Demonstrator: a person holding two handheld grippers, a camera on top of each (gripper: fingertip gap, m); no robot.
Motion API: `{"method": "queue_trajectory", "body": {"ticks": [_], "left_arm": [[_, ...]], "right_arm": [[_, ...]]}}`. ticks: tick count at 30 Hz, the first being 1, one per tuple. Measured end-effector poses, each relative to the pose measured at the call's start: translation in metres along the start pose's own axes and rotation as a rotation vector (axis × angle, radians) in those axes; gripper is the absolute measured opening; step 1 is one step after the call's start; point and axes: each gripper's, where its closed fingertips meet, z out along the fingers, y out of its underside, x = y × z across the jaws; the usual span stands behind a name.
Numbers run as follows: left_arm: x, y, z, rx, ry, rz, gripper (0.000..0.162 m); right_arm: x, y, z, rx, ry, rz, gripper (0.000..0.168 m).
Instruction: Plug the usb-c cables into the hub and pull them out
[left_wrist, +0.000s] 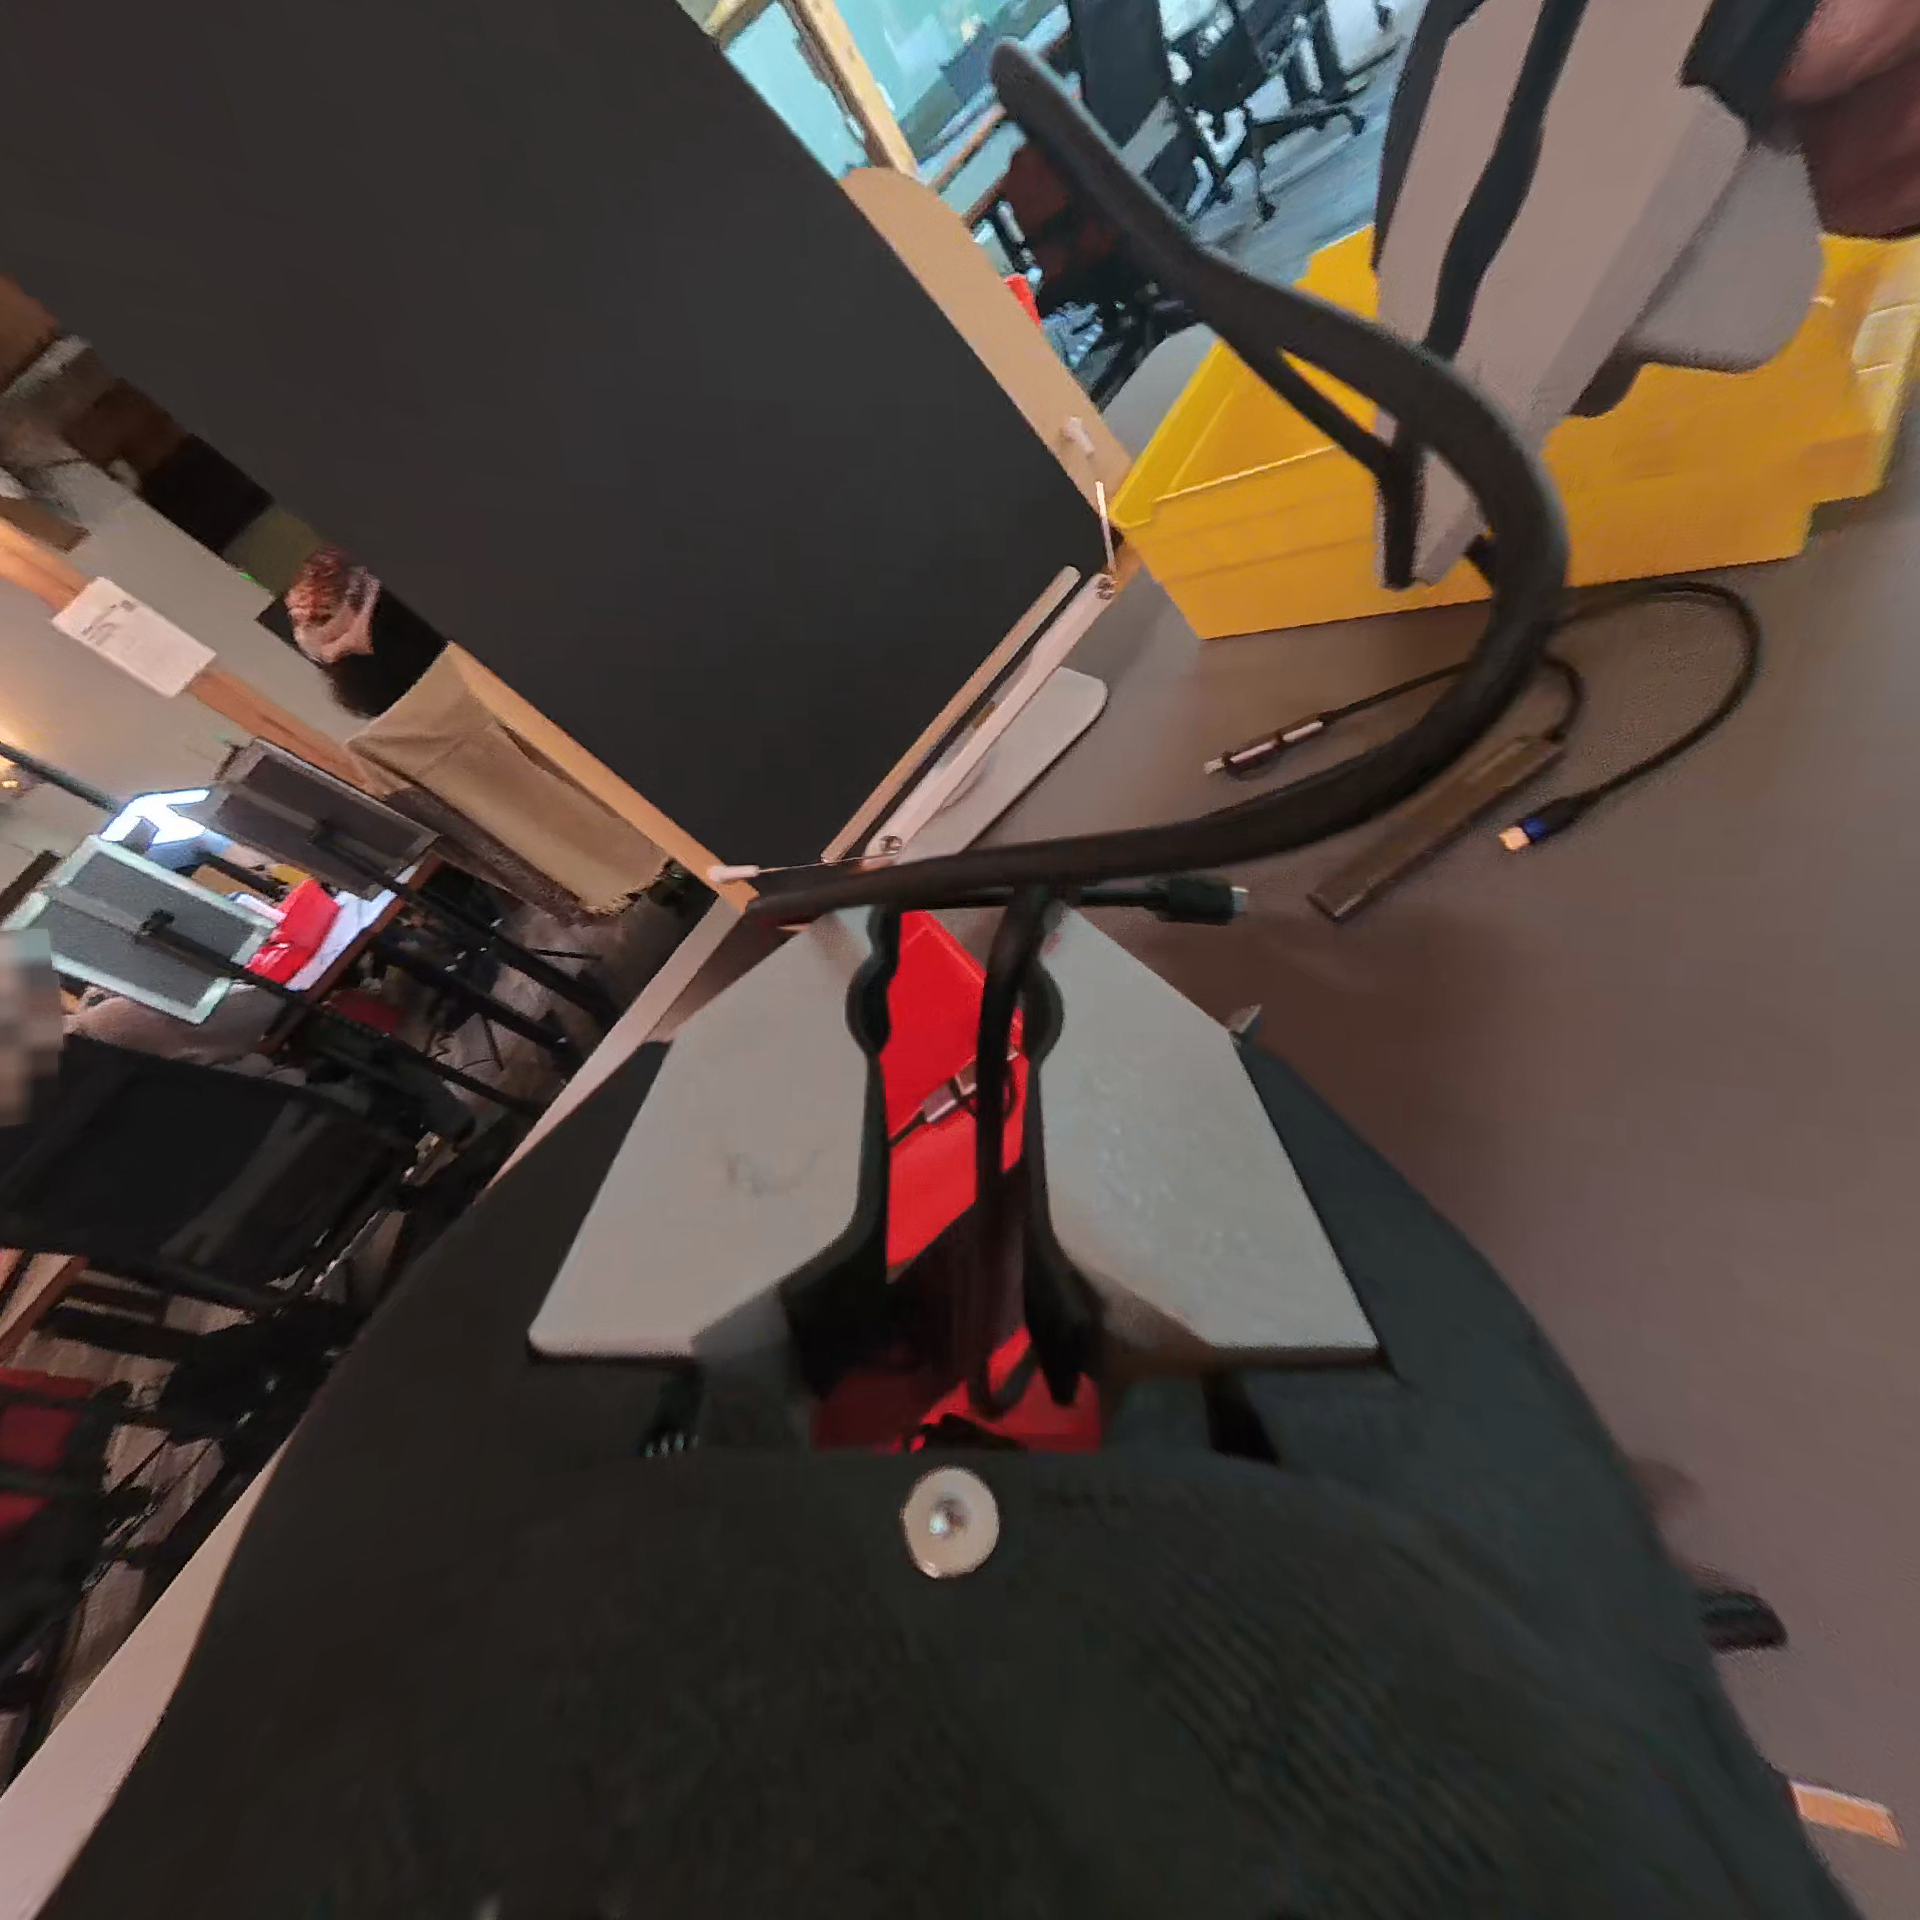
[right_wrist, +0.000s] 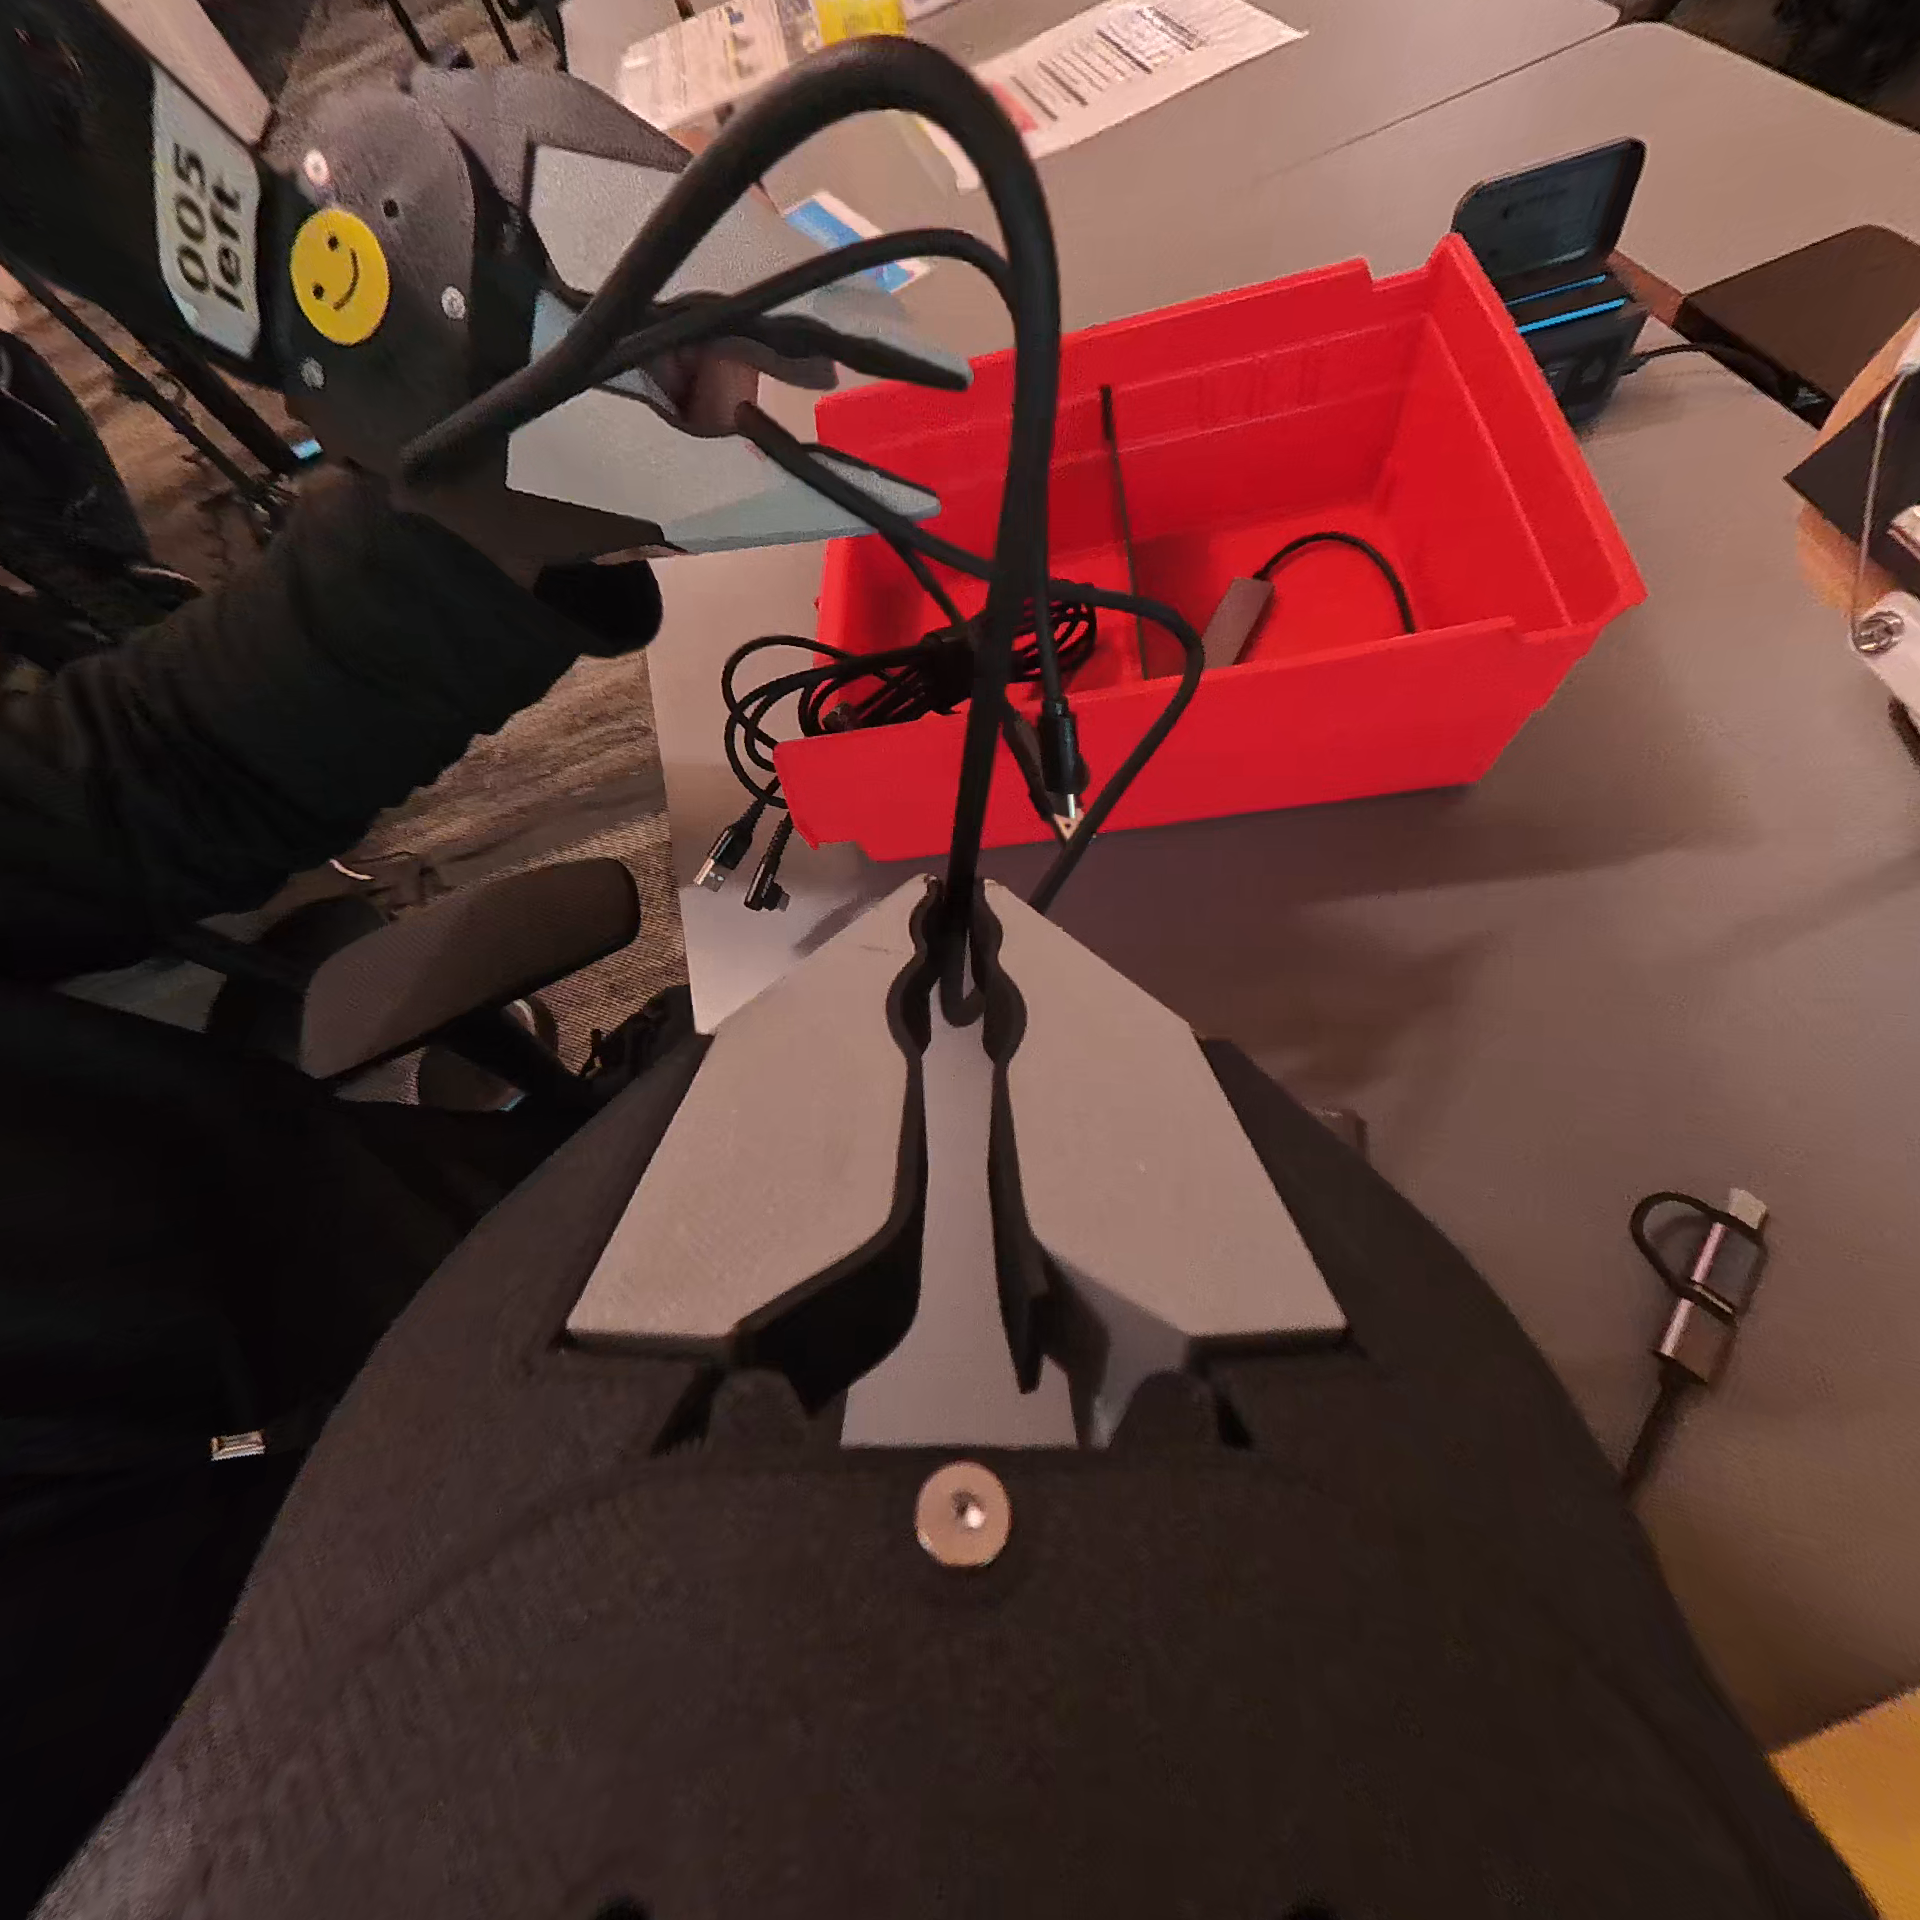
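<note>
The right gripper, at the centre of the right wrist view, has its fingers pressed together on a black cable that arches to the top of the frame and drops to a plug hanging over the near wall of the red bin. The left gripper, upper left there, holds the same bundle of cables; in its own view its fingers stand slightly apart with a thin cable running between them — whether they pinch it I cannot tell.

The red bin sits near the table edge at mid-left, with floor beyond; bare grey table lies open to the right. Inside it: a coil of black cables on the left side, spilling over the wall, and a grey hub with its lead on the right side of a divider.

In the left wrist view, a second hub lies flat on the table at mid-right, beside loose cables and near a yellow bin — its contents hidden.
</note>
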Motion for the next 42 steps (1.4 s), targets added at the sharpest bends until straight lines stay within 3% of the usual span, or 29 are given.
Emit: {"method": "queue_trajectory", "body": {"ticks": [10,14,15,18,19,22,27,32,35,42], "left_arm": [[-0.026,0.022,-0.005,0.020,-0.326,0.035,0.054],[-0.021,0.030,-0.006,0.007,-0.361,0.078,0.062],[-0.015,0.030,-0.005,0.014,-0.341,0.099,0.060],[-0.005,0.021,-0.006,0.072,-0.317,0.201,0.008],[-0.005,0.019,-0.007,0.077,-0.322,0.221,0.000],[-0.012,0.023,-0.003,-0.020,-0.262,0.194,0.000],[-0.070,0.002,-0.020,-0.100,-0.328,0.223,0.000],[-0.120,-0.011,-0.043,-0.215,-0.324,0.316,0.000],[-0.115,0.006,-0.040,-0.274,-0.207,0.311,0.000],[-0.092,0.093,-0.017,-0.470,-0.112,0.368,0.000]], "right_arm": [[-0.007,0.000,0.016,-0.013,-0.052,0.032,0.001],[-0.002,0.003,0.020,-0.027,-0.039,0.088,0.000],[-0.003,0.003,0.021,-0.023,-0.049,0.091,0.000],[-0.005,0.003,0.022,-0.012,-0.063,0.094,0.000],[-0.005,0.003,0.022,-0.007,-0.064,0.097,0.001],[0.000,0.003,0.017,0.028,-0.050,0.099,0.005],[0.022,-0.001,-0.013,0.189,-0.001,0.151,0.014],[0.042,0.022,-0.025,0.232,-0.004,0.244,0.013],[0.050,0.036,-0.025,0.232,-0.003,0.273,0.013],[0.052,0.053,-0.027,0.243,-0.007,0.293,0.011]]}}
